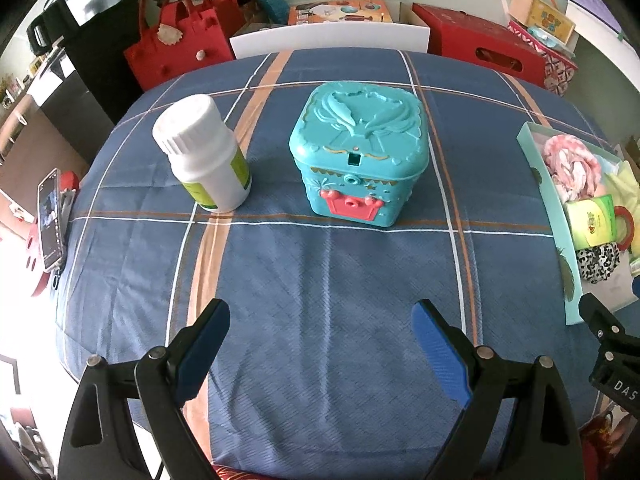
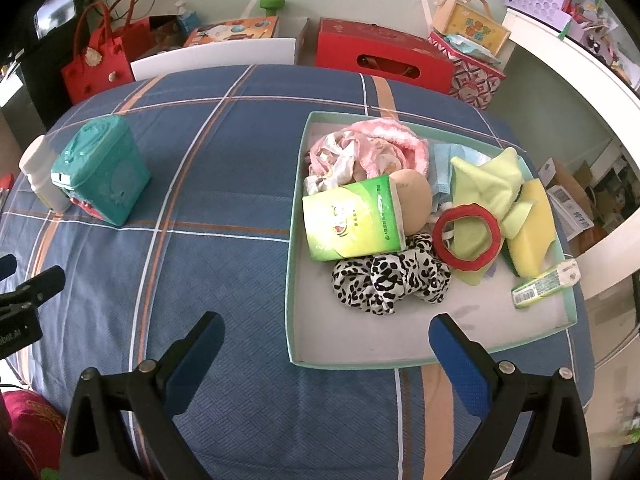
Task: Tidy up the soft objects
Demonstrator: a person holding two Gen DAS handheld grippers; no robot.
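Observation:
A shallow mint-green tray (image 2: pixel 294 264) on the right of the table holds soft things: a pink cloth (image 2: pixel 372 148), a green tissue pack (image 2: pixel 352 220), a leopard-print scrunchie (image 2: pixel 390 280), a red ring (image 2: pixel 468 236), a yellow-green cloth (image 2: pixel 488 184) and a yellow sponge (image 2: pixel 530 232). My right gripper (image 2: pixel 326 354) hovers open over the tray's near edge, nothing between its fingers. My left gripper (image 1: pixel 320 344) stands open above bare blue cloth, short of a teal toy chest (image 1: pixel 358 152) and a white bottle (image 1: pixel 204 156). The tray (image 1: pixel 554 216) shows at the right edge of the left wrist view.
The table wears a blue plaid cloth (image 1: pixel 320 272). A phone on a stand (image 1: pixel 50 220) sits at its left edge. Behind the table are a red felt bag (image 1: pixel 176 44), a white chair back (image 1: pixel 332 40) and a red box (image 2: pixel 380 56). A small green packet (image 2: pixel 546 284) lies in the tray's right corner.

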